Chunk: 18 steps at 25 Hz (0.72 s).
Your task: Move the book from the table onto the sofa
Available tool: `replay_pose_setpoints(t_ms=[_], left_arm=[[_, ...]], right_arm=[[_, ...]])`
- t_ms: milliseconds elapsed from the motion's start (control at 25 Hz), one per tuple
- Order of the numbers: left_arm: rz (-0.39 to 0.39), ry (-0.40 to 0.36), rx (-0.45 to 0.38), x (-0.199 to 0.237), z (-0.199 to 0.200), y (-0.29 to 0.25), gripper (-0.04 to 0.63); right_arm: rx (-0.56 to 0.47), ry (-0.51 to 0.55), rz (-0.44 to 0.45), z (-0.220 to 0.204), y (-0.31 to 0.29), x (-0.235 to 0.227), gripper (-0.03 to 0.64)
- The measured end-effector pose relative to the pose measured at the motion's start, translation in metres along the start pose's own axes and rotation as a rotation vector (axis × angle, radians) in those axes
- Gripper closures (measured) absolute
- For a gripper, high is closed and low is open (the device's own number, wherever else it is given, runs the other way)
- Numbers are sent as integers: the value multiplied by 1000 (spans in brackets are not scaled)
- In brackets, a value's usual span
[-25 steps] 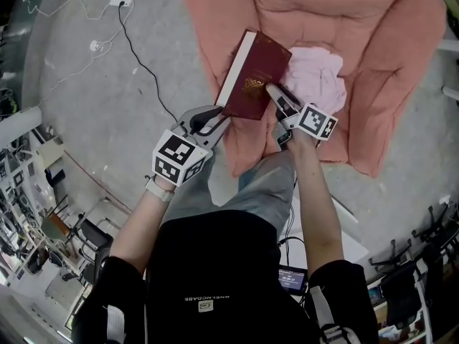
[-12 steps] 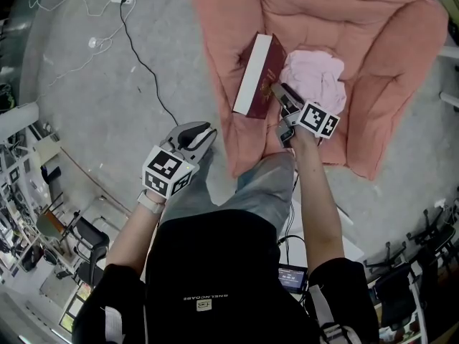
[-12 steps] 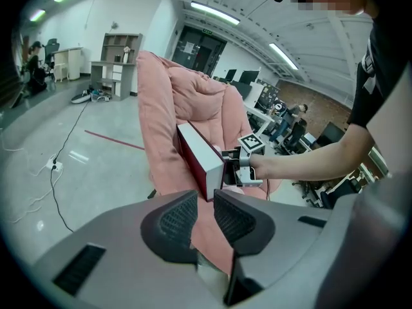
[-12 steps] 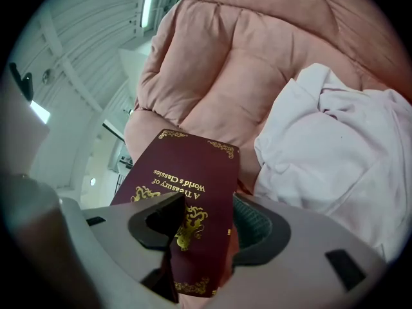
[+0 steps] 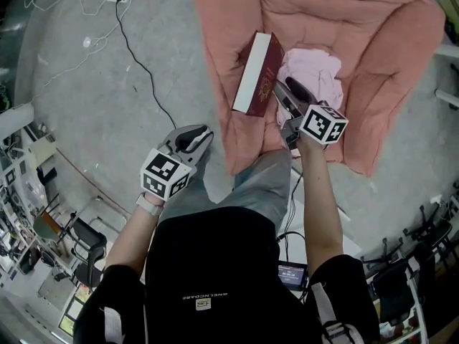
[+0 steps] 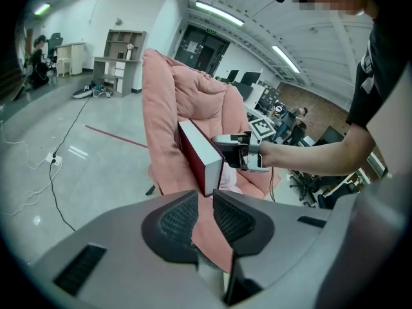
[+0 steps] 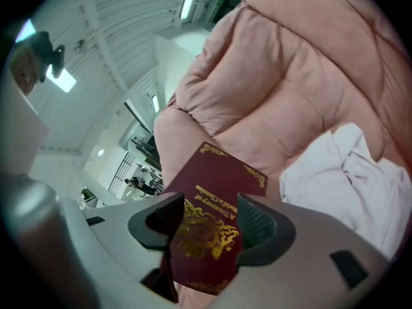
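**Book held over the sofa, not yet set down**

The right gripper (image 5: 285,99) has its fingers clamped on the dark red book (image 5: 256,74). The book hangs tilted on edge over the seat of the pink sofa (image 5: 373,56), just beside a pale crumpled cloth (image 5: 315,74). I cannot tell whether its lower edge touches the cushion. The left gripper (image 5: 197,136) hangs over the floor, apart from the book. Its fingers have just been closing and are nearly together, with nothing between them. This looks like the placing step. The next move likely calls for lowering the book flat onto bare cushion, clear of the cloth, and then spreading the right fingers.
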State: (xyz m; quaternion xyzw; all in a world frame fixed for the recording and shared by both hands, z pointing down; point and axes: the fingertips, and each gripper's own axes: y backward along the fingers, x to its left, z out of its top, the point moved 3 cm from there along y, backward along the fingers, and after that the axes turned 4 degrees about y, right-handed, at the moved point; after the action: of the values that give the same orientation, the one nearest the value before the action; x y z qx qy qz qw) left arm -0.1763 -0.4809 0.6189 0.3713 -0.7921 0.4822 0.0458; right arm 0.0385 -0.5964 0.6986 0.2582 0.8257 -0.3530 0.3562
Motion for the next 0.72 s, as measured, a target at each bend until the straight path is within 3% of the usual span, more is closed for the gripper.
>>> replay_pose_setpoints(t_ms=[200,440,720], left_arm=[[-3,10,-3,1,-2,1,514],[-3,27,-8,5,-5,7,514],[4,37,-16,12,-10,17,518]], right_arm=[[6,59,13,20,-8,54,328],[116,259,-165,0,-25,64,322],[197,369,-246,-29,-16,61,322]])
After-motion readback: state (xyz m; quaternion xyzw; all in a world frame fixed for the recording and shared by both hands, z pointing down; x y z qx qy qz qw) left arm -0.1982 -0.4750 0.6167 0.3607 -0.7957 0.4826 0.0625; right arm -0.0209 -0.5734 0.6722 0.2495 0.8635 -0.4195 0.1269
